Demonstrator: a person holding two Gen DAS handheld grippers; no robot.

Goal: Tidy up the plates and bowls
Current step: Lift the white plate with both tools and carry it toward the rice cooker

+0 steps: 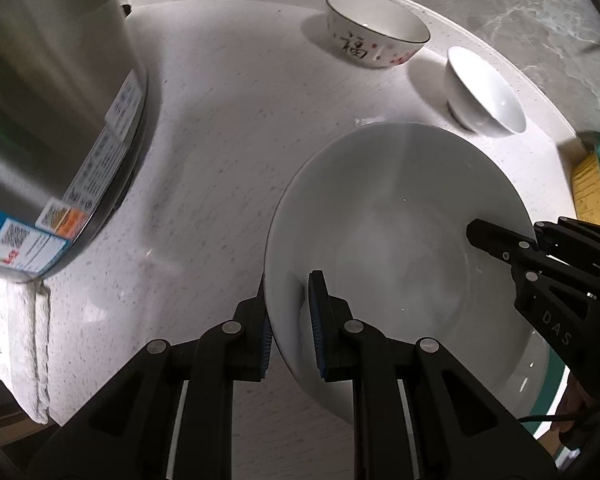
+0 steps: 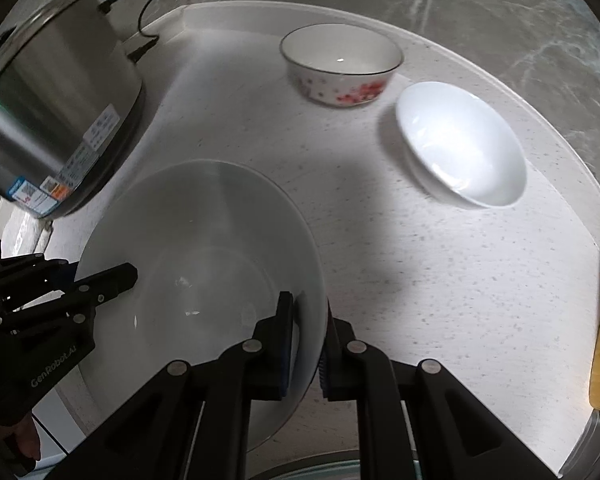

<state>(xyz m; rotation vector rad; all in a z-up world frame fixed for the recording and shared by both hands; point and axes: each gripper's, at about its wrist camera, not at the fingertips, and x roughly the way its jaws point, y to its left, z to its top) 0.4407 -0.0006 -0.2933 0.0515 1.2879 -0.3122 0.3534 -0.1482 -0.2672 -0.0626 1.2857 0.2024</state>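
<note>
Both tools clamped on the big white ceramic plate: left gripper pinches its left rim, right gripper bites the opposite rim, plate over the speckled pale countertop. Behind, a small plain white bowl, then a red-flowered bowl; steel pot far left

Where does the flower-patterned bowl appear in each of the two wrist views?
Left wrist: flower-patterned bowl sits at top, right of centre, near the counter's back edge.
Right wrist: the bowl sits at top centre.
Shared landmark: the small white bowl lies just right of it in both.
</note>
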